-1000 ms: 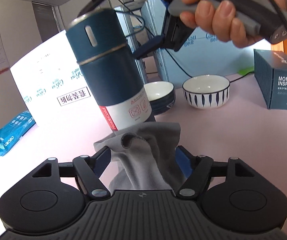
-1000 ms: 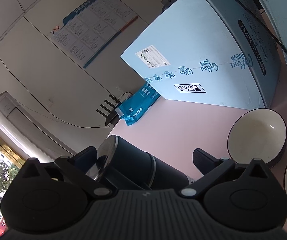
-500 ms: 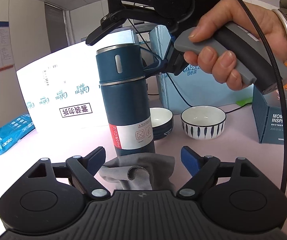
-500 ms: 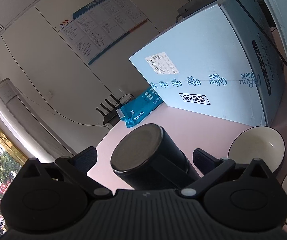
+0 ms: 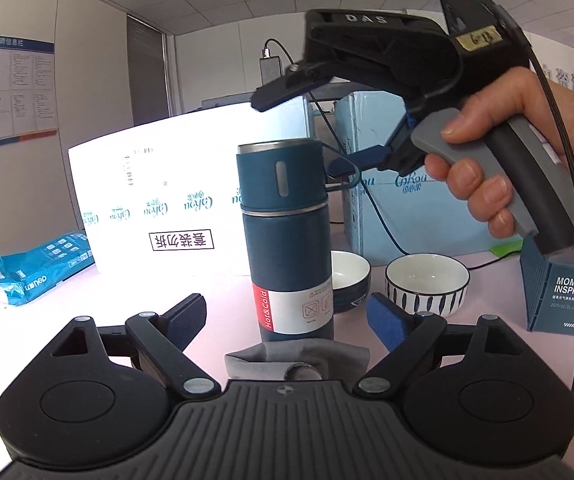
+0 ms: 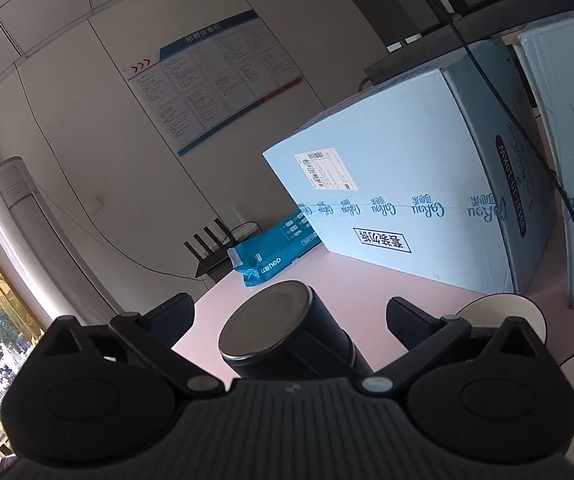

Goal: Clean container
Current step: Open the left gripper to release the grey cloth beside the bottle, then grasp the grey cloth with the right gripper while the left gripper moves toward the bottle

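Flask [image 5: 287,240] stands upright on the pink table [image 5: 467,340], with a grey cloth [image 5: 299,358] lying at its foot. The wiping looks about done, I think, and both tools are letting go.

The left gripper [image 5: 287,316] has just been opening. Its jaws stand wide, one on each side of the flask's bottom, and they press on nothing. The cloth lies loose below them.

The right gripper [image 6: 289,320] is spread wide too, up by the flask's top. Its pads do not touch the lid, so it has let go.

Next, I guess, both hands should pull away slowly, so they do not bump the tall flask and tip it over.

The left camera shows the whole flask from the side, the cloth, two bowls [image 5: 427,284] just behind, a dark blue box [image 5: 563,292] and the person's hand [image 5: 527,152] on the other tool's handle. The right camera shows only the flask's round metal lid [image 6: 265,322] from above, a big pale blue carton [image 6: 407,184] and a wall poster [image 6: 215,76]. It shows no cloth at all.
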### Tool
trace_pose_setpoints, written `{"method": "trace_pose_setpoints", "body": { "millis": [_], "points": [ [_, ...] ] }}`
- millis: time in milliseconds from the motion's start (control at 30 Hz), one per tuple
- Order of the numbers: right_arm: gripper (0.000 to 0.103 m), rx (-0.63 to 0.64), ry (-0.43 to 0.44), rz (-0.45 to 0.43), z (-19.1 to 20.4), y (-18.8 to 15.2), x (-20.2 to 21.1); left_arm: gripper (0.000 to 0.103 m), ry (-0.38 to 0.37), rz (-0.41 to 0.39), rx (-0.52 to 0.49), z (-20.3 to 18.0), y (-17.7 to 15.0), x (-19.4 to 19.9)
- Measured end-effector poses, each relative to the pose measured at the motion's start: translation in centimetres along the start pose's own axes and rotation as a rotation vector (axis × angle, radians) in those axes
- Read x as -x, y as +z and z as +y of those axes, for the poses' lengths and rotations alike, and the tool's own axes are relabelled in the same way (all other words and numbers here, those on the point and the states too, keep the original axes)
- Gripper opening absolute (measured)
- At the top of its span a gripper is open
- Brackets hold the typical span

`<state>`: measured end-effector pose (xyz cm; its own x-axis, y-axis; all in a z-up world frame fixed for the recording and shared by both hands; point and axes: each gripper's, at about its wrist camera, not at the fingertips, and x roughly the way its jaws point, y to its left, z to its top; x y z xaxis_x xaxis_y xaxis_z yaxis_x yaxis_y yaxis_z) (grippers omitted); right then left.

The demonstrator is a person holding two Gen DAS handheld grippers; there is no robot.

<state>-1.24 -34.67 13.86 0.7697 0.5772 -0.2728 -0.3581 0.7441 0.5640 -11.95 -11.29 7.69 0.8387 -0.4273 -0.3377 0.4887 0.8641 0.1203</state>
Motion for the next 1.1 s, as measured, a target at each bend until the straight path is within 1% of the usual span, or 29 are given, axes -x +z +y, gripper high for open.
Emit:
{"method": "trace_pose_setpoints", "body": {
  "millis": [67, 133, 267, 367, 433, 533, 633, 700, 800, 1067, 1100],
  "points": [
    [0.103, 0.011, -0.032, -0.02, -0.4, -0.8, 0.8, 0.086, 0.011, -0.015, 0.002, 0.2, 0.0, 0.6],
    [0.103, 0.015, -0.065, -0.02, -1.0, -1.9, 1.5, 0.086, 0.023, -0.029, 0.002, 0.4, 0.0, 1.3],
    [0.103, 0.023, -0.127, 0.013, -2.2, -4.8, 2.6, 0.086, 0.063, -0.057, 0.014, 1.4, -0.1, 3.4],
    [0.103, 0.023, -0.161, 0.092, -2.9, -7.3, 2.2, 0.088, 0.099, -0.042, 0.039, 2.4, -0.2, 4.4],
    [0.103, 0.018, -0.173, 0.162, -3.0, -9.1, 1.1, 0.093, 0.127, -0.029, 0.045, 3.0, -0.4, 4.8],
    [0.103, 0.006, -0.151, 0.228, -2.5, -11.3, -0.5, 0.093, 0.167, -0.016, 0.062, 3.9, -0.7, 5.4],
    [0.103, -0.014, -0.141, 0.268, -2.2, -13.1, -2.0, 0.093, 0.194, -0.002, 0.089, 4.9, -1.0, 5.8],
    [0.103, -0.045, -0.141, 0.277, -2.2, -13.9, -3.1, 0.093, 0.211, 0.011, 0.096, 5.1, -1.2, 5.9],
    [0.103, -0.078, -0.172, 0.272, -2.1, -14.7, -4.4, 0.093, 0.227, 0.035, 0.092, 5.4, -1.6, 6.2],
    [0.103, -0.06, -0.268, 0.222, -0.8, -15.8, -5.9, 0.093, 0.251, 0.073, 0.086, 5.9, -2.1, 6.7],
    [0.097, -0.059, -0.273, 0.216, -0.8, -15.9, -6.0, 0.093, 0.255, 0.075, 0.087, 5.9, -2.1, 6.8]
  ]
}}
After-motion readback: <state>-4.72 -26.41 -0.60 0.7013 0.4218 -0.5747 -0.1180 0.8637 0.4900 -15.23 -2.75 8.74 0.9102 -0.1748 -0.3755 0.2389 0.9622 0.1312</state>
